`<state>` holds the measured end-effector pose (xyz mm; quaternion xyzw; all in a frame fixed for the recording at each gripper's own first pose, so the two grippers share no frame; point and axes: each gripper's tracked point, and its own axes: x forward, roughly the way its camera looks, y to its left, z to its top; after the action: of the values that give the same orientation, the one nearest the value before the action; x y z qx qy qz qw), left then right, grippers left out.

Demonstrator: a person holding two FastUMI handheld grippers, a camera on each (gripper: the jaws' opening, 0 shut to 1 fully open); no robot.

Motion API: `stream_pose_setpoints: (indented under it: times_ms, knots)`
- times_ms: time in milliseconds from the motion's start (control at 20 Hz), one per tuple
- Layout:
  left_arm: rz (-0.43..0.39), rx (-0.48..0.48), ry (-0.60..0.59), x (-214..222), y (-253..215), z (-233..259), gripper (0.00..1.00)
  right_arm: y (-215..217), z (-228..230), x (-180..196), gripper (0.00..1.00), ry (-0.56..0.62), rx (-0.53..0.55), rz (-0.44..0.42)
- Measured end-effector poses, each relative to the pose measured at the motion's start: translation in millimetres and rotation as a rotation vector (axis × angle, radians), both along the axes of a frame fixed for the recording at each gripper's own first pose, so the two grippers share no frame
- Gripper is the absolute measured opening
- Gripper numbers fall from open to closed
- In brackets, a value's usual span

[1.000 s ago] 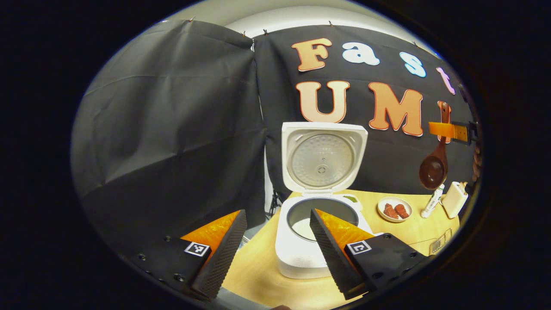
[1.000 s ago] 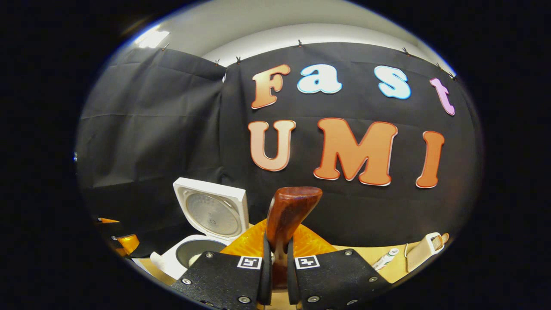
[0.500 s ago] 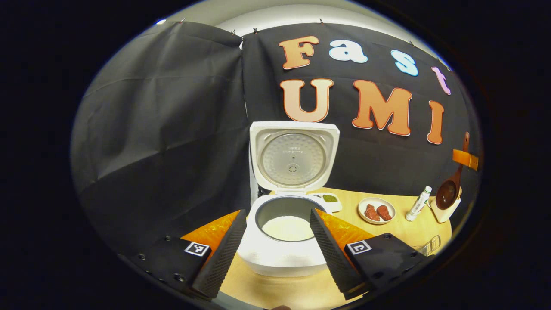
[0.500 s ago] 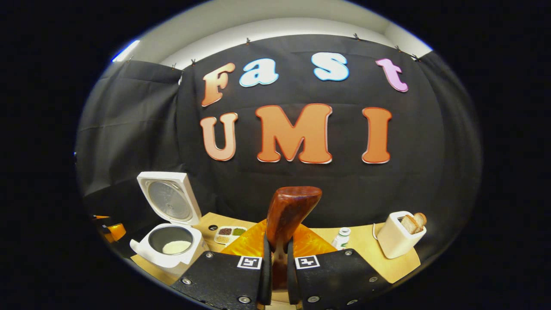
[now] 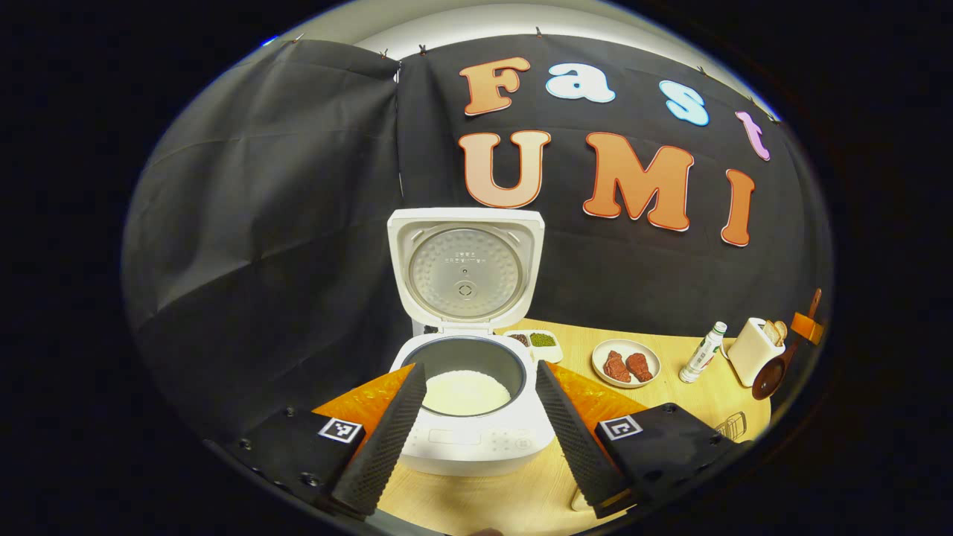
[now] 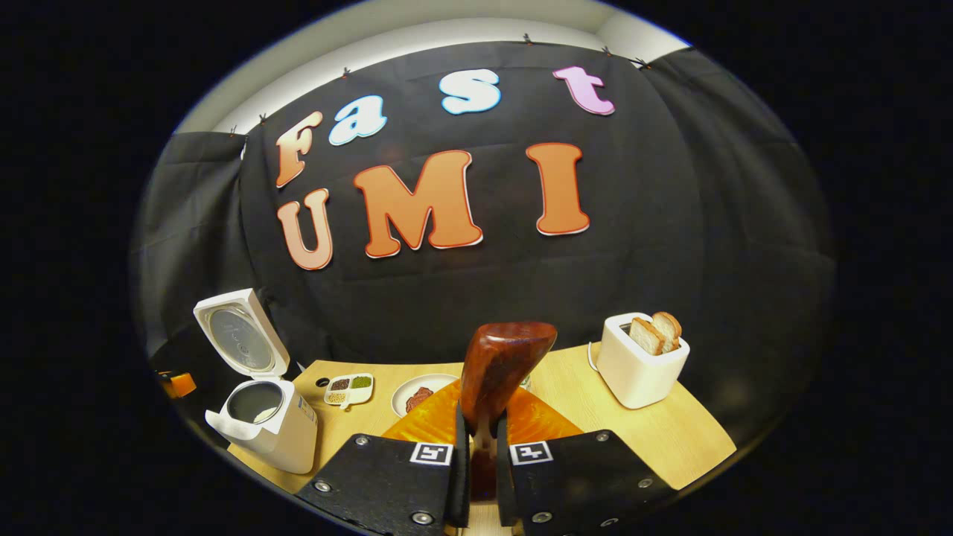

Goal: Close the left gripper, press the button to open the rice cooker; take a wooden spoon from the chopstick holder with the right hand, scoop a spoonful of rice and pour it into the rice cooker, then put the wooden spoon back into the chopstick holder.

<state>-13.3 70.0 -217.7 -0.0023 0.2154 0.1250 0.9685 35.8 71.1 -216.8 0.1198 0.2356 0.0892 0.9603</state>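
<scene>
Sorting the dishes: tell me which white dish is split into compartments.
The small tray right behind the rice cooker; it holds separate grain sections. The round plate beside it is undivided, carrying two reddish pieces.

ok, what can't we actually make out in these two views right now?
- Wooden spoon, right gripper view: the right claw hides its bowl. In the left gripper view the spoon bowl is too small to show whether any rice is left in it.
- Rice cooker, left gripper view: front panel markings are too small to read, and the left claw's fingers cover its lower corners.
- Compartment dish, right gripper view: contents too small to identify.
</scene>
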Motion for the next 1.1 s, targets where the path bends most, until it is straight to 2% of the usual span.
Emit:
stream_pose_setpoints:
  times_ms: [350, 400, 600, 650, 900, 1100]
  knots:
    - [-0.031, 0.040, 0.003, 7, -23, 6, 1.00, -49, -61, -17, 0.14, 0.113, 0.032, -0.104]
    - [-0.037, 0.035, 0.004, 9, -27, 6, 0.96, -51, -70, -18, 0.14, 0.126, 0.035, -0.112]
    - [-0.024, 0.044, 0.029, 8, -25, 0, 0.96, -53, -92, -28, 0.14, 0.123, 0.107, -0.123]
    - [-0.019, 0.051, 0.029, 8, -23, 1, 1.00, -56, -101, -30, 0.14, 0.133, 0.117, -0.131]
    - [-0.017, 0.105, 0.029, 8, -24, 8, 1.00, -62, -149, -39, 0.16, 0.212, 0.150, -0.152]
    - [-0.049, 0.117, 0.044, 9, -39, 8, 0.96, -64, -165, -38, 0.15, 0.209, 0.197, -0.152]
